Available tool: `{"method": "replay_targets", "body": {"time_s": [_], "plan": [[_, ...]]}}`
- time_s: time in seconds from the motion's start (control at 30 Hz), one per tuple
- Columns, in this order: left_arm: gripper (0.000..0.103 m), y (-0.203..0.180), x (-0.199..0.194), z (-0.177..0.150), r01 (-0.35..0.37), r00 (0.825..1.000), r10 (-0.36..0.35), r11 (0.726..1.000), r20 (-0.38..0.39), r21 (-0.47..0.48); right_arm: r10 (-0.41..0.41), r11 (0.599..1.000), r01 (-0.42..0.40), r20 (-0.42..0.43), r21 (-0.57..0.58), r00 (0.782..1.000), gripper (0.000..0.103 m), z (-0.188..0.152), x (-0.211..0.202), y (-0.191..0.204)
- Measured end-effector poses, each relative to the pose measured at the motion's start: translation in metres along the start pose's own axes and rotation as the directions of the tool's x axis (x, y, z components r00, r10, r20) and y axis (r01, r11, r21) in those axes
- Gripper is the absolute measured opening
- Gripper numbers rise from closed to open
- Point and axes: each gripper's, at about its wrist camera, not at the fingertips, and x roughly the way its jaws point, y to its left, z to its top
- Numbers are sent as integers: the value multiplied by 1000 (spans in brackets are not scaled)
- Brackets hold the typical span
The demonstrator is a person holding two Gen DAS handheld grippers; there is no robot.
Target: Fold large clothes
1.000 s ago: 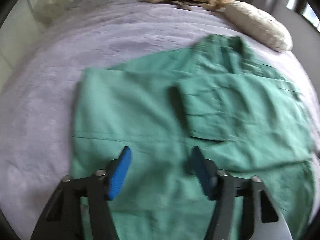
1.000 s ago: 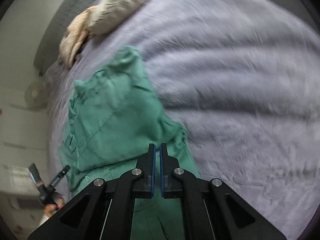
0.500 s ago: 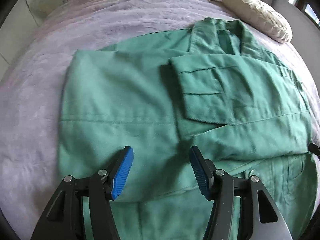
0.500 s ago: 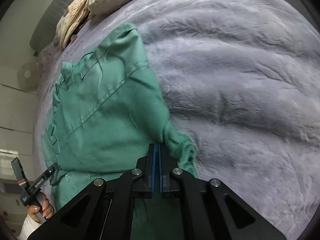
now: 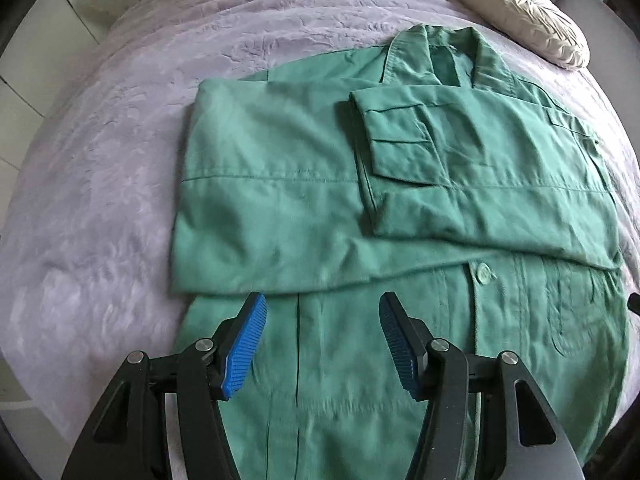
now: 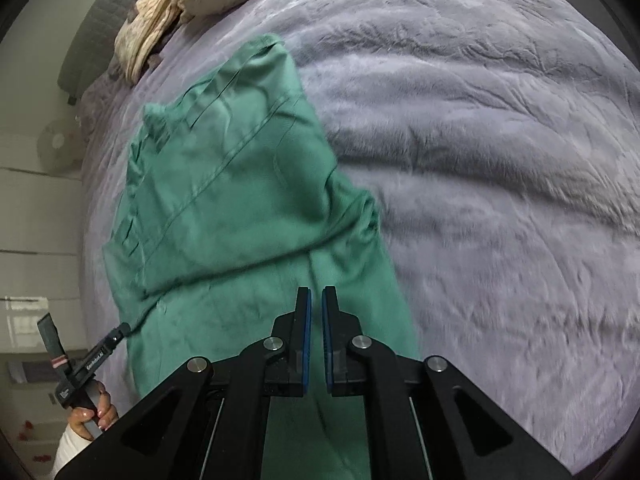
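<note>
A large green jacket (image 5: pixel 320 184) lies flat on the lilac bed cover (image 5: pixel 120 152), collar at the far side, both sleeves folded across its chest. My left gripper (image 5: pixel 320 328) is open and empty, just above the jacket's lower front. In the right wrist view the jacket (image 6: pixel 224 200) lies to the left with its right sleeve folded over. My right gripper (image 6: pixel 317 320) has a narrow gap between its blue pads and holds nothing, over the jacket's right edge.
A cream pillow (image 5: pixel 520 16) and a beige bundle of cloth (image 6: pixel 148 40) lie at the head of the bed. The lilac cover (image 6: pixel 500 160) spreads wide to the right. The left gripper's handle and hand (image 6: pixel 80 384) show at lower left.
My right gripper let go of the right sleeve, which now lies folded on the jacket, and its jaws parted slightly. My left gripper drew back toward the hem, still open.
</note>
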Motion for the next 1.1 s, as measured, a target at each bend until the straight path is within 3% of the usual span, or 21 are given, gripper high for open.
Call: {"method": "replay_targets", "body": {"time_s": [0.07, 0.1, 0.13, 0.27, 0.4, 0.43, 0.73, 0.77, 1.03, 1.07, 1.1], "plan": [[65, -1, -12, -6, -2, 1000, 2, 1000, -6, -16, 2, 1000, -2, -22, -11, 1000, 7, -6, -3, 3], [82, -2, -19, -10, -2, 1000, 2, 1000, -6, -29, 4, 1000, -5, -34, -14, 999, 9, -9, -5, 5], [89, -4, -24, -12, -6, 1000, 7, 999, 6, -37, 7, 1000, -8, -42, -16, 999, 12, -12, -6, 6], [89, -11, -40, -15, -17, 999, 18, 999, 33, -27, 14, 999, -16, -55, -35, 998, 55, -21, -16, 13], [92, -17, -50, -23, -18, 1000, 18, 1000, 15, -17, 29, 998, -33, -74, -54, 997, 56, -27, -25, 17], [103, -19, -52, -23, -15, 1000, 15, 1000, 13, -19, 32, 998, -37, -82, -56, 996, 57, -28, -26, 18], [103, -36, -75, -34, -38, 999, 39, 999, 30, -30, 44, 992, -58, -126, -110, 991, 73, -35, -34, 24], [103, -37, -76, -35, -36, 999, 37, 999, 29, -35, 48, 991, -63, -130, -118, 990, 81, -35, -34, 25], [103, -32, -82, -48, -42, 999, 43, 995, -1, -86, 56, 978, -79, -123, -192, 991, 85, -40, -40, 35], [103, -31, -83, -50, -30, 1000, 29, 996, -6, -88, 57, 978, -81, -126, -194, 990, 100, -41, -40, 37], [103, -31, -84, -51, -25, 1000, 25, 996, -5, -88, 57, 977, -82, -125, -199, 990, 103, -43, -41, 38]]}}
